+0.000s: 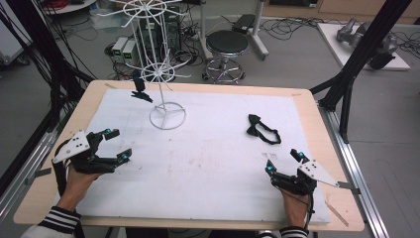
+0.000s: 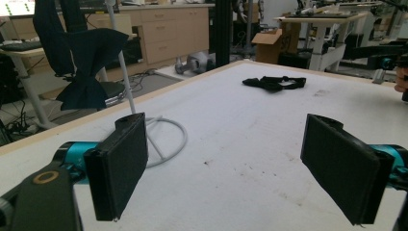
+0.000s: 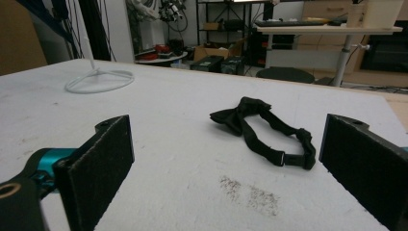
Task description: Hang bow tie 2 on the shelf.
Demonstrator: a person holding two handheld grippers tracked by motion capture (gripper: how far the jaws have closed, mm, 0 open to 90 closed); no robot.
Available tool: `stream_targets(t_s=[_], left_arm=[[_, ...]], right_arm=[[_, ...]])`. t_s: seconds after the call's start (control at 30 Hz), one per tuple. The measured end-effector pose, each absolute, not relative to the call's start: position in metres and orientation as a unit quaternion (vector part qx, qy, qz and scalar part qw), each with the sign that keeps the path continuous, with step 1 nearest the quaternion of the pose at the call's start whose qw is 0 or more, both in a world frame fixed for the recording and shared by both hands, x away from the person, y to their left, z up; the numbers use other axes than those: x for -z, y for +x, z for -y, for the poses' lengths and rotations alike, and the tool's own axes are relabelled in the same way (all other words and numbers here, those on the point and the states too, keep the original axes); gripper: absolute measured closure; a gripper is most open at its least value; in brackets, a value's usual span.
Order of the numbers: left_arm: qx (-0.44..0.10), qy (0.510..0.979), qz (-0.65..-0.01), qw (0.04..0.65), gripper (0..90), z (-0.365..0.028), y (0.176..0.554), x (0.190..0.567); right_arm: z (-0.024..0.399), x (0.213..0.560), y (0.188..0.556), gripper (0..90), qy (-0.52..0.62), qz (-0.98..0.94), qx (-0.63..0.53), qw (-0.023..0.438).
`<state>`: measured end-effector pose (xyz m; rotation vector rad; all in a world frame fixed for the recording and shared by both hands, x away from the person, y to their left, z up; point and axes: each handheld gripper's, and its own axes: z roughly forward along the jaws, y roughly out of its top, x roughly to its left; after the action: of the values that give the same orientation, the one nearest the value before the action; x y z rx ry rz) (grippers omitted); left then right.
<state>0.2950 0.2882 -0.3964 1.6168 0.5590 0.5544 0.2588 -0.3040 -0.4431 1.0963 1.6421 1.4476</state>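
Jaws spread wide on both left gripper [image 1: 115, 145] and right gripper [image 1: 284, 161], holding nothing. Black bow tie [image 1: 262, 129] lies flat on bench [image 1: 198, 163], ahead of right gripper, apart from wire stand [image 1: 167, 118].

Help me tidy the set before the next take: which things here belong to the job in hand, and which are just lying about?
Belongs to the job:
- black bow tie lying on the white mat, nearest the open right gripper
- white wire stand, with another dark bow tie hanging on it
- open left gripper

Just lying about:
- round stool on the floor
- cables behind the table
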Motion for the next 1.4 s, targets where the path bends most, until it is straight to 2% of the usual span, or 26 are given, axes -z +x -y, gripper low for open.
stream_targets(t_s=[0.33,0.73,1.4], left_arm=[[-0.242,0.703,-0.245,0.623,17.3,-0.289,0.293,0.4],[-0.236,0.701,-0.247,0.626,17.3,-0.294,0.292,0.403],[-0.232,0.7,-0.248,0.628,17.3,-0.296,0.292,0.405]], right_arm=[[0.318,0.41,0.27,3.8,0.427,-0.646,-0.541,0.33],[0.316,0.367,0.302,3.8,0.408,-0.694,-0.512,0.3],[0.309,0.335,0.336,3.9,0.408,-0.725,-0.484,0.273]])
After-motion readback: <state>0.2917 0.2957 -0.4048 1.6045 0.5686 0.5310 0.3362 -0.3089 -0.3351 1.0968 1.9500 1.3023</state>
